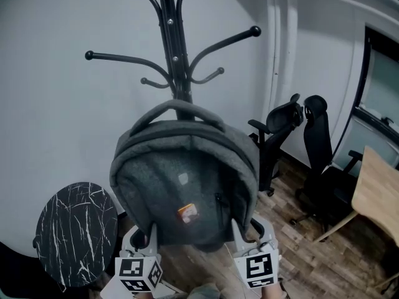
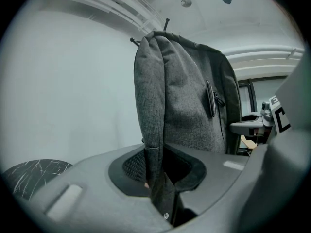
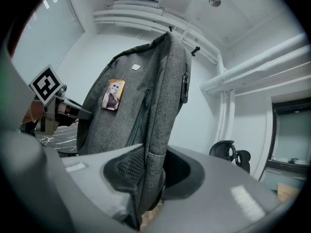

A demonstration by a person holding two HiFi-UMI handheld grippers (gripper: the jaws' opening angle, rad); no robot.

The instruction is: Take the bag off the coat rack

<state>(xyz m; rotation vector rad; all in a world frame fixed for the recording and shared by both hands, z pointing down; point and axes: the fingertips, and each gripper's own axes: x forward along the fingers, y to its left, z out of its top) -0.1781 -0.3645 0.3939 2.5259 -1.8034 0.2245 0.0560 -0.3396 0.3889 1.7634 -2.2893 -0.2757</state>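
1. The bag point(image 1: 186, 179) is a grey backpack of felt-like cloth, filling the middle of the head view with its front turned toward the camera
2. A small orange-toned rectangular patch point(image 1: 187, 212) sits low on its front; a dark zip pull point(image 1: 218, 199) hangs just to the patch's right, and a tiny pale badge point(image 1: 184, 178) lies above the patch
3. Its arched carry handle point(image 1: 177, 106) stands at the top, right in front of the pole of the black coat rack point(image 1: 167, 39); whether the handle is hooked on anything cannot be told
4. The left claw point(image 2: 158, 178) is clamped on the bag's lower side edge, a fold of grey cloth pinched between its pads
5. The right claw point(image 3: 146, 176) is clamped on the opposite lower edge in the same way, the cloth running down between its pads
6. The bag is upright between the two claws, its bottom off the floor
7. The rack's curved arms spread across the upper frame, ending in ball tips well above the bag's top
8. At lower left, a small round desk point(image 1: 75, 232) with a black marbled top lies near the left claw
9. At right, two black office chairs point(image 1: 315, 161) stand on the wooden floor point(image 1: 299, 248), near the bag's right side
10. A pale wooden desk point(image 1: 377, 192) juts in from the right edge, beyond the chairs
11. A bare white wall point(image 1: 56, 117) fills the space behind the rack on the left
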